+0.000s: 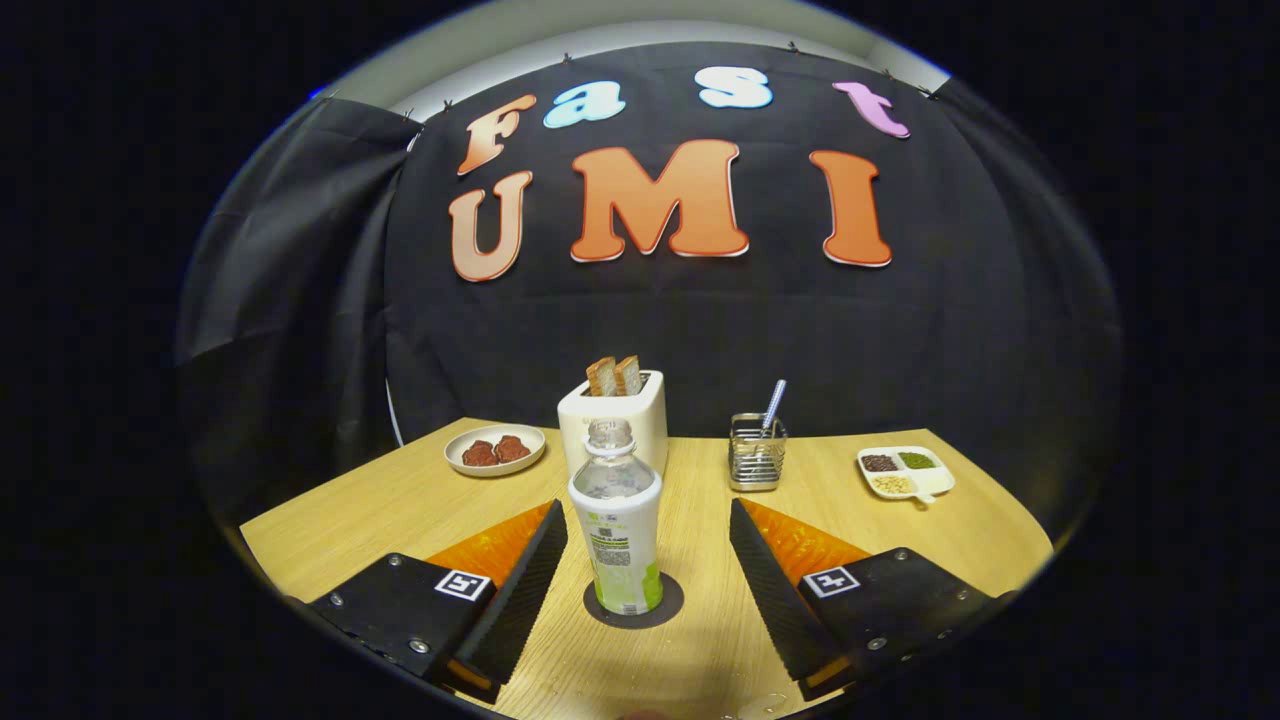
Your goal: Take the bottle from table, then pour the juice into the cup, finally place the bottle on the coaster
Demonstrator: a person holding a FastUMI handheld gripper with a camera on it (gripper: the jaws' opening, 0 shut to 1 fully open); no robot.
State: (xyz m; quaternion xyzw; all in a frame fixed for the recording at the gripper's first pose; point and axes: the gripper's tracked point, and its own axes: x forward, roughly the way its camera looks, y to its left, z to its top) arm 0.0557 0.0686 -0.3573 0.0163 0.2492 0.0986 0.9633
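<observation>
A clear bottle [617, 520] with a white and green label stands upright on a dark round coaster [670, 604] on the wooden table [400, 500]. It has no cap on its neck. My gripper [640, 570] is open, its two fingers spread wide to either side of the bottle and not touching it. The bottle stands between the fingers, closer to the left one.
Beyond the bottle stands a white toaster [640, 420] with two bread slices. A plate [495, 449] with two dark red pieces lies to its left. A wire holder [757, 453] with a striped straw and a small divided dish [905, 472] sit to the right.
</observation>
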